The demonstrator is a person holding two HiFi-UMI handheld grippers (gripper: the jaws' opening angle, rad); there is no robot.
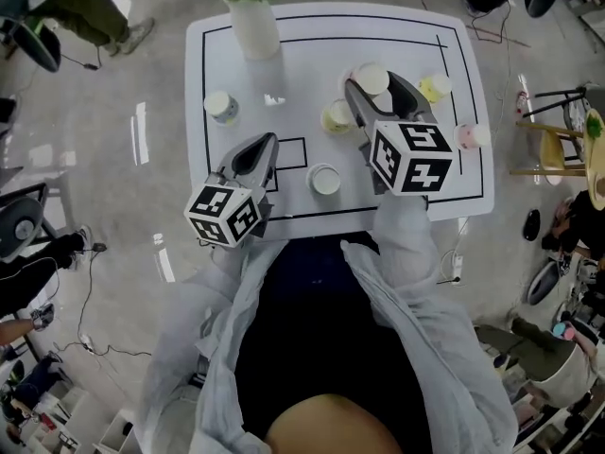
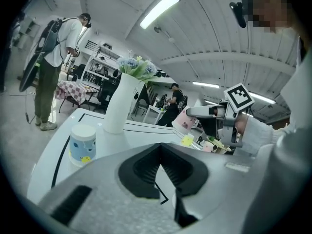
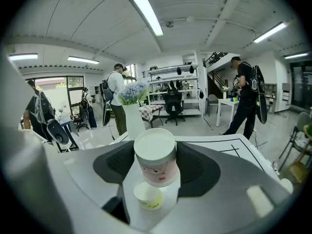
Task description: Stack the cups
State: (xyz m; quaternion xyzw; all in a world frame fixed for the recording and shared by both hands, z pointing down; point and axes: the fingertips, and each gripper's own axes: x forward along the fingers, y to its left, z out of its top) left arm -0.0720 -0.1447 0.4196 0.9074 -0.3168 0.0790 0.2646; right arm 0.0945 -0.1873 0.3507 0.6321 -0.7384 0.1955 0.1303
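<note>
Six cups (image 1: 324, 179), one vase (image 1: 255, 26), right tongs (image 3: 156, 168) gripping pink cup (image 3: 155, 155)

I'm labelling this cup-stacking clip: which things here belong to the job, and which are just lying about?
Job: pink cup in the right gripper; yellow-green cup near it; blue cup; white cup; yellow cup; second pink cup, right edge.
Lying about: vase of flowers; wooden stool at the right.

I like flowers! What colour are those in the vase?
Pale blue flowers, clearest in left gripper view.
</note>
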